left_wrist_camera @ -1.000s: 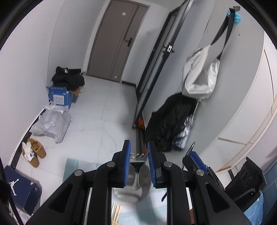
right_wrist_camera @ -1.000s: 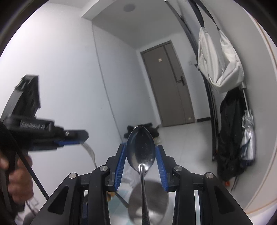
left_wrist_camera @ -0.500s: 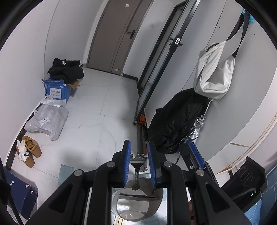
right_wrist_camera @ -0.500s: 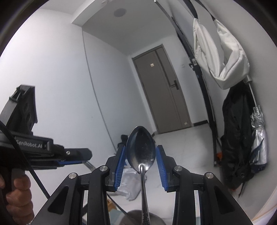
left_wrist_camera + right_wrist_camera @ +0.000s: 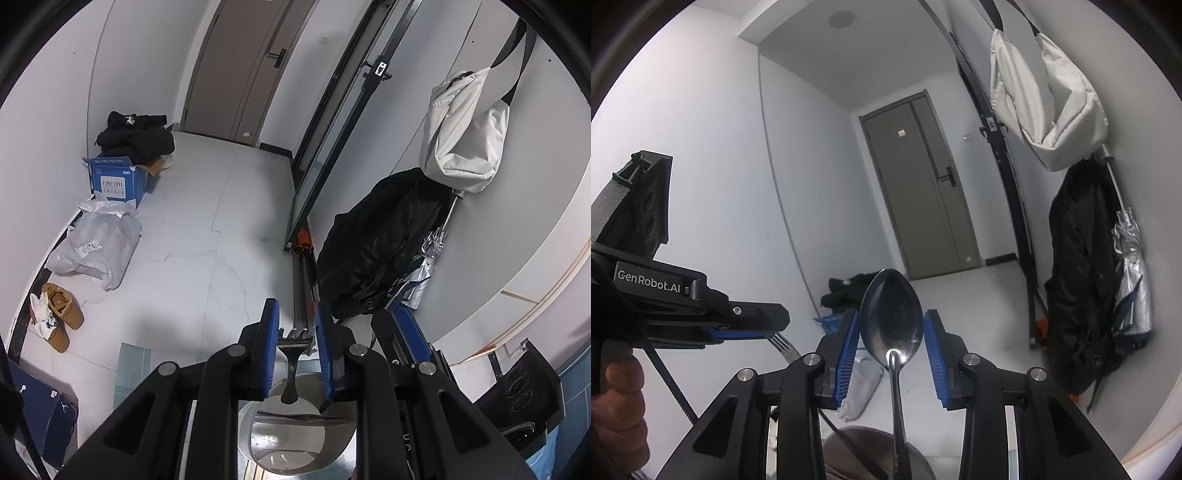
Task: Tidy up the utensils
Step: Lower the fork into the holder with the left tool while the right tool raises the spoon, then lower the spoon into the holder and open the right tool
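My left gripper point(image 5: 294, 325) is shut on a metal fork point(image 5: 294, 345), tines level with the blue pads, handle hanging down over a shiny steel cup point(image 5: 295, 439) below. My right gripper point(image 5: 891, 332) is shut on a metal spoon point(image 5: 891, 317), bowl up between the pads, handle running down toward the cup's rim point(image 5: 879, 454). In the right wrist view the left gripper point(image 5: 753, 328) shows at left with the fork's tines point(image 5: 783, 345) sticking out. In the left wrist view the right gripper's fingers point(image 5: 406, 328) show just right of mine.
Both grippers are raised and look into a hallway with a grey door point(image 5: 243, 70). A white bag point(image 5: 465, 129) and black jacket point(image 5: 376, 236) hang on the right wall. A blue box point(image 5: 116, 181), plastic bag point(image 5: 96, 247) and shoes point(image 5: 59, 317) lie along the left wall. Teal mat point(image 5: 133, 365) below.
Both grippers have tilted upward, so more wall and ceiling show. The steel cup has slid lower in both views. Fork and spoon stay held.
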### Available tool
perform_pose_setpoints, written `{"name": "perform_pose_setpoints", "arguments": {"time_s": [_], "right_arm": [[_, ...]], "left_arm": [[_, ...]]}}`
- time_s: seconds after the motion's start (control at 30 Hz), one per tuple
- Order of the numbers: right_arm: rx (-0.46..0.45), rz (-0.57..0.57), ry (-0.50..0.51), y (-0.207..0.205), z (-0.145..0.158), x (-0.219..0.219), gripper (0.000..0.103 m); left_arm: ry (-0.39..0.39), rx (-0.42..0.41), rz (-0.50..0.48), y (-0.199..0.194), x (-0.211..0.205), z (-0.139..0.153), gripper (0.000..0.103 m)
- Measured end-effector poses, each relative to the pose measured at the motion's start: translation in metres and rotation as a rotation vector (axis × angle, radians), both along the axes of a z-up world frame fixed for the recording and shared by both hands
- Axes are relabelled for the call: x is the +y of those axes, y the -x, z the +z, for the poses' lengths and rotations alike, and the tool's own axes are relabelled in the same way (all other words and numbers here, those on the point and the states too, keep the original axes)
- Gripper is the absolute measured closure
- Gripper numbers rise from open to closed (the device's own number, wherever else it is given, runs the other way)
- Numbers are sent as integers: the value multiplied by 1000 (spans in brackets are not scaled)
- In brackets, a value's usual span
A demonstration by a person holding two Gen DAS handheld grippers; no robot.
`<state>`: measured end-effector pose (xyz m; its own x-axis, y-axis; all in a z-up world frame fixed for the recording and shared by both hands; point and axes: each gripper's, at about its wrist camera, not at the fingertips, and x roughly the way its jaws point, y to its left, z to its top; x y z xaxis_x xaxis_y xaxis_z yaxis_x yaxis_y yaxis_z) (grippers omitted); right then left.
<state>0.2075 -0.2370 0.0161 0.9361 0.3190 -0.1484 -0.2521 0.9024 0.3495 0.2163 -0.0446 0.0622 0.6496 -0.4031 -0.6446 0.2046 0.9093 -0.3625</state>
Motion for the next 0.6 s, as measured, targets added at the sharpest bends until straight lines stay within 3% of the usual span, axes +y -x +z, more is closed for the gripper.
{"name": "perform_pose_setpoints", "arguments": {"time_s": [0.27,0.5,0.6], "right_arm": [[26,20,26,4,-5,-2,68],[83,143,74,9,-14,1,68],[107,181,106,12,-17,3,68]], "left_arm": [[-9,47,-34,-3,-4,-13,88],[46,85,-47,-7,1,-12,86],[65,81,-13,-6,8,-7,70]]}}
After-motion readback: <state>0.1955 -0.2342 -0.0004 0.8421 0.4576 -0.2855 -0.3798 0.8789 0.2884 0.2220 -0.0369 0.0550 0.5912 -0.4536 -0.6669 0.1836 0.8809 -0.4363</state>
